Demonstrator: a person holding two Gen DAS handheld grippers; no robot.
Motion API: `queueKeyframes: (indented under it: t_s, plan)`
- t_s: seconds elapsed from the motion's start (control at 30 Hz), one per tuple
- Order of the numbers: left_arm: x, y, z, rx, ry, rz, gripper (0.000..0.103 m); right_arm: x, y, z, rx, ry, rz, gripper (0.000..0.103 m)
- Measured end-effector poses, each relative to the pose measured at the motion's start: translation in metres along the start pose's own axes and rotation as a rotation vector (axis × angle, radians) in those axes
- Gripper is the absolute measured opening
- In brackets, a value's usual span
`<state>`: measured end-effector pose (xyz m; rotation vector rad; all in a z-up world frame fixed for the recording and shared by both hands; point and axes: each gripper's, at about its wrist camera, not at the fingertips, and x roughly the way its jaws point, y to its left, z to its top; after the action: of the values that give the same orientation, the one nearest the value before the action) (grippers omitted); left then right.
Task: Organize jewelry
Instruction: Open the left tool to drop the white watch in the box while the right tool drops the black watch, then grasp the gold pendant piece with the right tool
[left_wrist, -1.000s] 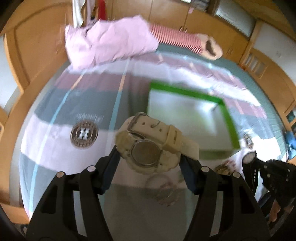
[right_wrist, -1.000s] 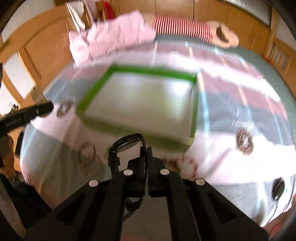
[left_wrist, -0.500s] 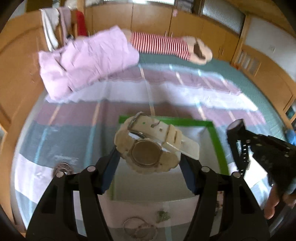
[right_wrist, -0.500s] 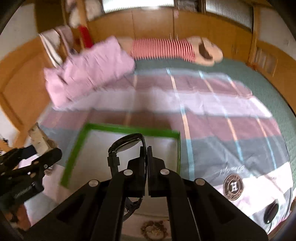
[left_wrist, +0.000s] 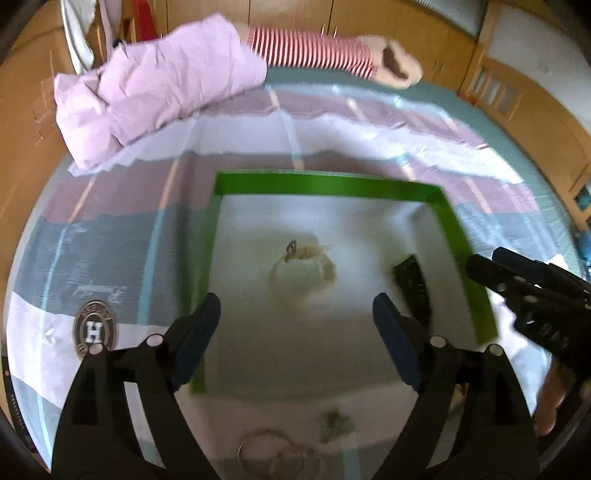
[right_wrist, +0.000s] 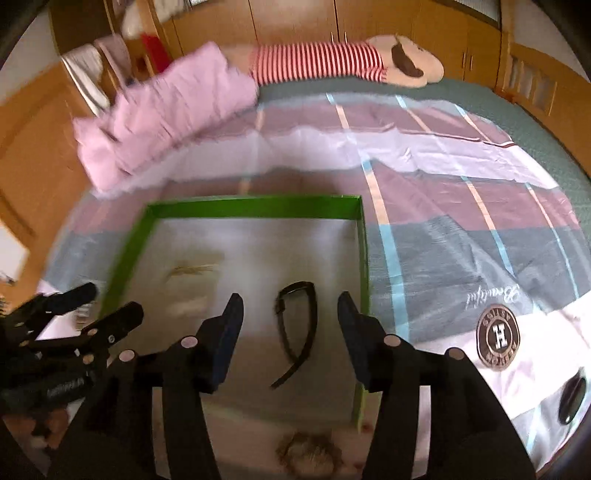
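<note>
My left claw (left_wrist: 295, 317) hangs wide apart above the near half of the green-rimmed tray (left_wrist: 325, 188), with nothing between its blue pads. My right claw (right_wrist: 290, 314) is spread just as wide over the tray's right side and holds nothing either.

The tray sits on the striped bed cover (right_wrist: 461, 206). Inside it, the cream watch (left_wrist: 304, 267) lies around the middle of the pale floor, blurred. The black watch (right_wrist: 297, 325) lies to its right, near the tray's right wall, its strap curled into a loop with the loose end trailing toward me; in the right wrist view it sits directly between my two open fingers.

On the cover just in front of the tray's near wall lie a thin ring-shaped bracelet (left_wrist: 271, 452) and a small greenish trinket (left_wrist: 336, 422). A round beaded piece (right_wrist: 308, 452) also rests there, too smeared to read.

A pink quilt (left_wrist: 155, 85) and a striped plush toy (right_wrist: 343, 61) lie at the far end of the bed.
</note>
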<state>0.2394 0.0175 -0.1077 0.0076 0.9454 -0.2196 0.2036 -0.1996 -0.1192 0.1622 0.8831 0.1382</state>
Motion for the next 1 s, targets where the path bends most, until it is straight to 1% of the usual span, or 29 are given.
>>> queueKeyframes:
  t_s: [0.03, 0.1, 0.17, 0.2, 0.23, 0.27, 0.3, 0.37, 0.43, 0.5, 0.57, 0.6, 0.67, 0.73, 0.8, 0.87, 0.93, 1.0]
  plan:
    - [-0.01, 0.001, -0.005, 0.004, -0.017, 0.001, 0.085, -0.009, -0.004, -0.006, 0.001, -0.008, 0.003, 0.053]
    - [-0.029, 0.007, -0.024, 0.016, -0.035, 0.002, 0.085, -0.03, -0.017, -0.031, 0.005, -0.012, 0.003, 0.053]
    - [-0.038, 0.015, -0.047, 0.032, -0.028, -0.023, 0.085, -0.033, -0.028, -0.055, 0.005, 0.024, -0.049, 0.052]
    - [-0.038, 0.019, -0.056, 0.038, -0.019, -0.034, 0.085, -0.029, -0.032, -0.062, 0.003, 0.044, -0.071, 0.049]
    - [-0.035, 0.023, -0.063, 0.041, -0.008, -0.042, 0.085, -0.022, -0.036, -0.073, 0.003, 0.082, -0.091, 0.045]
    - [-0.032, 0.026, -0.069, 0.038, 0.005, -0.044, 0.085, -0.013, -0.041, -0.085, 0.02, 0.131, -0.105, 0.037]
    - [-0.026, 0.031, -0.077, 0.026, 0.019, -0.039, 0.085, -0.005, -0.043, -0.093, 0.033, 0.169, -0.111, 0.034]
    - [-0.018, 0.039, -0.086, 0.012, 0.026, -0.043, 0.085, 0.006, -0.042, -0.107, 0.04, 0.21, -0.127, 0.031]
    - [-0.007, 0.045, -0.097, 0.01, 0.055, -0.04, 0.085, 0.02, -0.036, -0.119, 0.047, 0.246, -0.15, 0.031]
    - [0.009, 0.051, -0.107, -0.005, 0.118, 0.001, 0.085, 0.031, -0.028, -0.125, 0.055, 0.272, -0.132, 0.031]
    - [0.014, 0.056, -0.111, -0.012, 0.139, 0.026, 0.084, 0.038, -0.016, -0.131, 0.042, 0.277, -0.142, 0.031]
    - [0.015, 0.059, -0.111, -0.02, 0.138, 0.03, 0.084, 0.038, -0.012, -0.132, 0.031, 0.272, -0.147, 0.027]
    - [0.012, 0.068, -0.112, -0.061, 0.135, 0.027, 0.084, 0.037, 0.0, -0.135, 0.019, 0.264, -0.137, 0.008]
    - [0.006, 0.072, -0.112, -0.089, 0.122, -0.004, 0.084, 0.033, 0.006, -0.139, 0.037, 0.27, -0.099, 0.008]
    - [0.0, 0.071, -0.112, -0.085, 0.107, -0.015, 0.084, 0.023, 0.013, -0.147, 0.031, 0.274, -0.082, 0.008]
    - [-0.003, 0.067, -0.114, -0.081, 0.102, -0.023, 0.084, 0.01, 0.019, -0.153, 0.025, 0.271, -0.061, 0.008]
    - [-0.005, 0.063, -0.115, -0.075, 0.104, -0.022, 0.084, -0.006, 0.025, -0.157, 0.015, 0.258, -0.019, 0.008]
    - [-0.006, 0.061, -0.116, -0.07, 0.112, -0.017, 0.084, -0.018, 0.023, -0.163, 0.003, 0.252, -0.022, 0.008]
